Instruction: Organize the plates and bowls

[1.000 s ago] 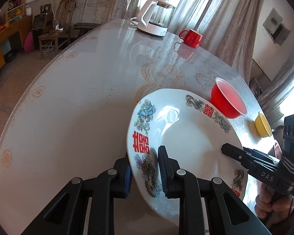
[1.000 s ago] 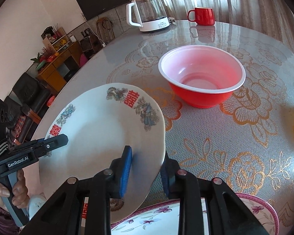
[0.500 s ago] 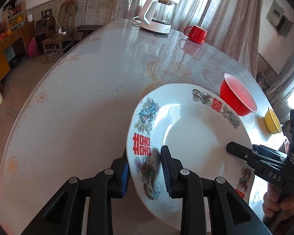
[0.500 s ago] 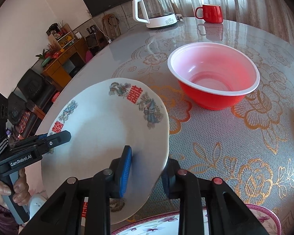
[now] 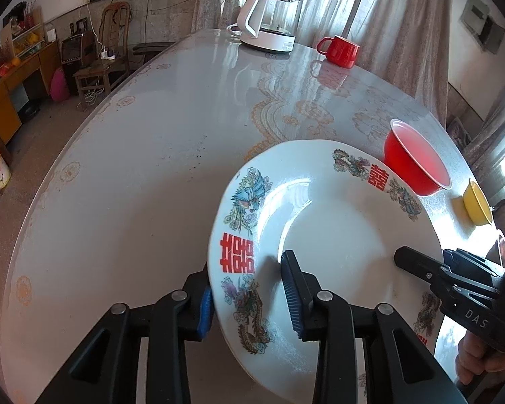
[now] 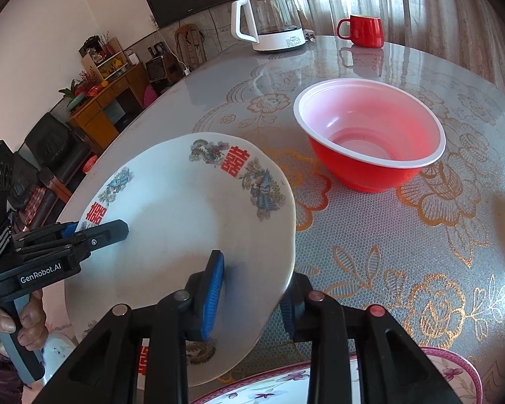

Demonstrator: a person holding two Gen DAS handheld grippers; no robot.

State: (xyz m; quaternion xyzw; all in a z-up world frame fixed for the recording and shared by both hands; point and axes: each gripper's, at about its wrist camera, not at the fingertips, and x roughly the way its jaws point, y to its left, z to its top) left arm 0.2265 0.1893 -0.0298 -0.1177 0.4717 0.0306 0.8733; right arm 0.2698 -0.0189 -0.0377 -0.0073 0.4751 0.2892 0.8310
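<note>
1. While the left gripper [image 5: 245, 289] straddles the white plate [image 5: 336, 235] at its rim, its fingers have just been opening and stand spread, the upper pad lifted off the plate's face.
2. Opposite, the right gripper [image 6: 252, 286] pinches the plate's other rim between its fingers.
3. Tilted, the plate hangs over the near edge of the surface [image 5: 134, 168].
4. Farther in sits a red bowl [image 6: 370, 141], with a yellow bowl [image 5: 476, 203] near it.
5. At the near edge lies a floral plate [image 6: 286, 383].

table [image 6: 370, 252] | red bowl [image 6: 370, 155] | kettle [image 6: 269, 20] | red mug [image 6: 365, 30] | yellow bowl [image 5: 476, 203]
</note>
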